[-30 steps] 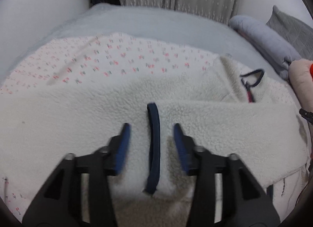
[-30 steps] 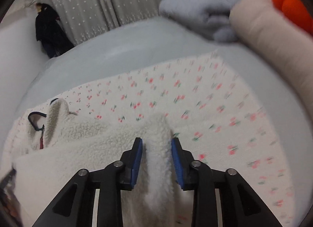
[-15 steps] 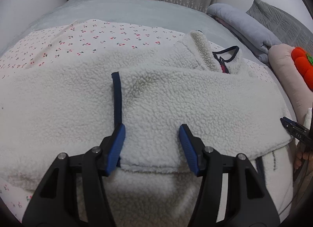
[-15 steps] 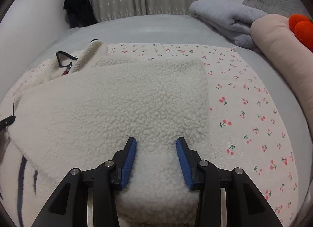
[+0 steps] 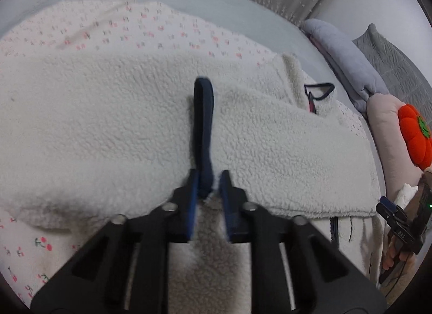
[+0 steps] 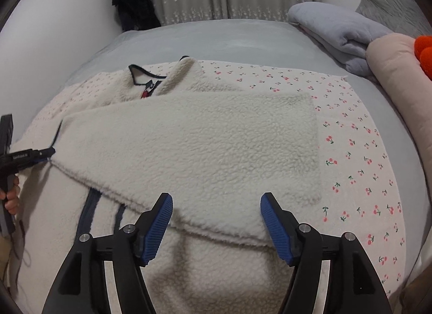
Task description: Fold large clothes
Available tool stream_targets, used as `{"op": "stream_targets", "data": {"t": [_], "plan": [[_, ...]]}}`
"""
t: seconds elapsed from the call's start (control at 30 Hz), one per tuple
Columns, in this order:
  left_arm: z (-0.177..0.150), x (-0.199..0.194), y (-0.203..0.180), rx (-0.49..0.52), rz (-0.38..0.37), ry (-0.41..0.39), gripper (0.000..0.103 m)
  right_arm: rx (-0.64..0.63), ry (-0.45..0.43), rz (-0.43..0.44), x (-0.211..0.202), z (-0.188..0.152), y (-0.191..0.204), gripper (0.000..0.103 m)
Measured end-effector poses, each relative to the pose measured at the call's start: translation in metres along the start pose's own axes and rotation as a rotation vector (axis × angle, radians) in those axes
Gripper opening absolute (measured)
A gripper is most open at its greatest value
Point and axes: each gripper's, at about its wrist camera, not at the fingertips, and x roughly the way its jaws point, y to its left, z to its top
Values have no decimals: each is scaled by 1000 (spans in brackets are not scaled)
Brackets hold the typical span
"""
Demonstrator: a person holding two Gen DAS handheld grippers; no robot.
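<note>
A cream fleece jacket (image 6: 205,152) is laid on a cherry-print sheet (image 6: 359,152) spread over the bed. Only the left wrist view shows the left gripper (image 5: 206,187) closing narrowly on the sleeve's navy cuff trim (image 5: 203,124). In the right wrist view, the right gripper (image 6: 216,222) is seen opening wide above the folded sleeve, nothing pinched between its pads.

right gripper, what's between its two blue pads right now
In the right wrist view, only the cream fleece jacket lies under the gap of the right gripper; the opening jaws press on nothing.
</note>
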Motion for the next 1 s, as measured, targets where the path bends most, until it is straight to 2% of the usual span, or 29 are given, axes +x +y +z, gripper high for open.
{"op": "stream_targets", "data": {"t": [0.1,0.13,0.2,0.27,0.37,0.4,0.43,0.47,0.5,0.53,0.67,0.8,1.0], "plan": [[-2,-33,1,-62,-37,-83,13,4,-15,-15,-2,1,-4,69],[-4,-38,0,-57,-18,-85,13,9,-23,-17,-4,1,-6,70],[-8,-30,-6,-9,48,-42,15,12,-29,-28,-2,2,-9,73],[-14,-3,-6,33,148,60,20,16,-20,-48,6,2,-12,77],[-20,1,-5,47,161,24,25,-4,69,-83,38,-7,-14,80],[-20,-3,-5,41,160,20,30,-18,50,-87,38,-8,-13,80],[-20,-10,-4,30,157,14,44,-24,48,-94,33,-7,-12,80],[-19,-18,-3,19,157,8,54,-14,53,-94,30,-6,-12,80],[-19,-24,0,11,159,-1,73,12,57,-80,21,-4,-12,80],[-19,-33,3,-1,174,-19,82,25,56,-63,13,-2,-12,80],[-18,-62,28,-53,298,-40,87,48,45,-71,-20,1,-5,82],[-23,-90,81,-163,355,-48,90,89,20,-29,-53,0,2,84],[-31,-129,166,-343,424,-90,90,95,3,8,-69,-3,13,87]]}}
